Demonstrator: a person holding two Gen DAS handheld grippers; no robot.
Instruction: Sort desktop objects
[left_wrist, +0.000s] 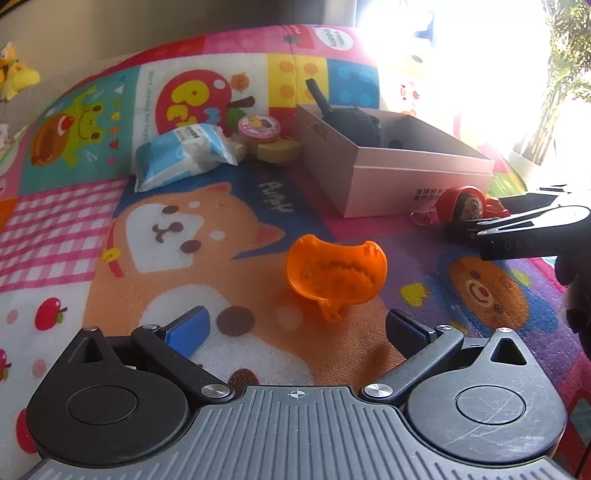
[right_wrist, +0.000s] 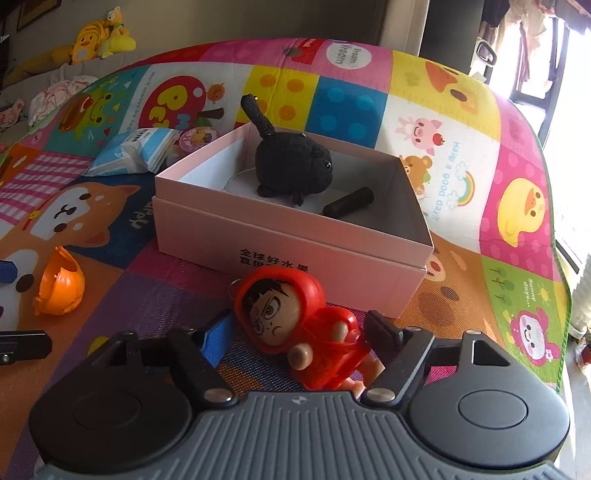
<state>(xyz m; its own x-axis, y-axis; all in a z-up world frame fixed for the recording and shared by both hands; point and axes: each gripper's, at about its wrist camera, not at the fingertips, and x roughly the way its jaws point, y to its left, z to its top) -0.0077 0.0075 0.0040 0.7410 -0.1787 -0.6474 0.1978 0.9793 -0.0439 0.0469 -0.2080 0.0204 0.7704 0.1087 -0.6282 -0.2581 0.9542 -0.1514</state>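
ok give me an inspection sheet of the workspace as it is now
surface: cartoon play mat.
job's things: pink box holds black plush cat and dark cylinder; orange shell and red hooded figure on the mat.
clutter: blue-white packet, pink round tin.
grippers: left tongs open and empty; right tongs around the figure, grip uncertain.
cables: nothing seen.
surroundings: yellow plush toys, bright window.

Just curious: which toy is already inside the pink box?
The black plush cat; the red hooded figure and orange shell lie outside on the mat.
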